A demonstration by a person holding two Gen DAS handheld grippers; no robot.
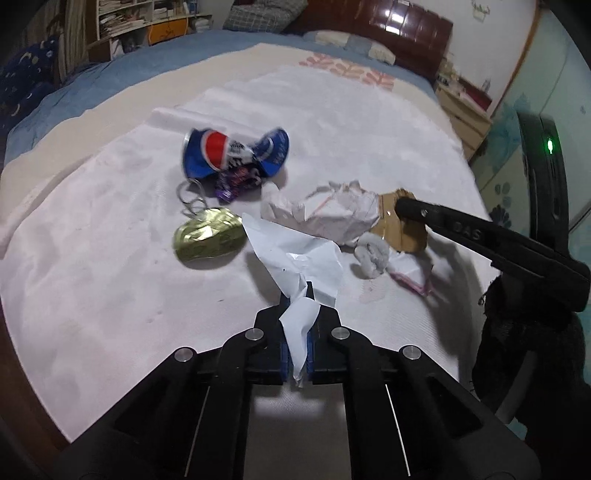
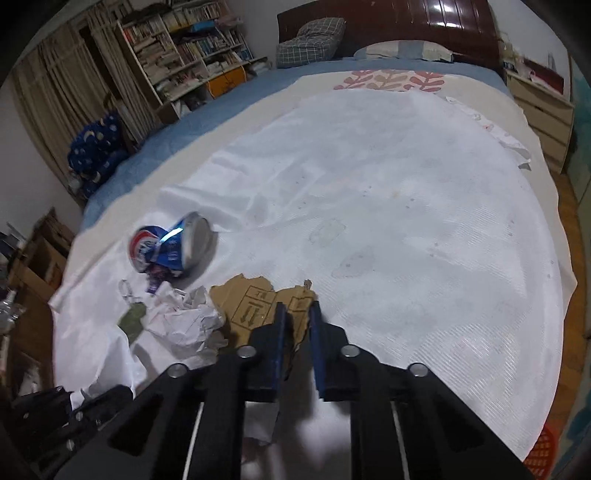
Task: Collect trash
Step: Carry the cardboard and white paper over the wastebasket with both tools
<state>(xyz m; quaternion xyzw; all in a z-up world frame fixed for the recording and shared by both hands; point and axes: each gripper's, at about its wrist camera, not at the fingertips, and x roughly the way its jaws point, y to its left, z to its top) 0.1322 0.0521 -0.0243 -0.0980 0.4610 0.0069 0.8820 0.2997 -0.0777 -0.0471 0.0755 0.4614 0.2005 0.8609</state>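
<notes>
Trash lies on a white sheet (image 1: 110, 266) on the bed. My left gripper (image 1: 298, 295) is shut on a white sheet of paper (image 1: 295, 254), holding its near corner. Beyond it lie a crushed Pepsi can (image 1: 232, 151), a purple wrapper (image 1: 236, 182), a crushed gold can (image 1: 208, 234), a crumpled paper ball (image 1: 328, 210) and a grey wad (image 1: 371, 253). My right gripper (image 2: 296, 306) straddles the edge of a torn cardboard piece (image 2: 255, 302), jaws a little apart. The cardboard (image 1: 400, 227) also shows in the left wrist view under the right gripper's finger (image 1: 443, 218).
A key ring (image 1: 190, 195) lies beside the gold can. A pink-edged scrap (image 1: 413, 280) lies near the grey wad. A bookshelf (image 2: 192, 55), headboard (image 2: 388, 26) and bedside drawers (image 2: 543, 107) ring the bed. An orange basket (image 2: 545, 454) sits at the lower right.
</notes>
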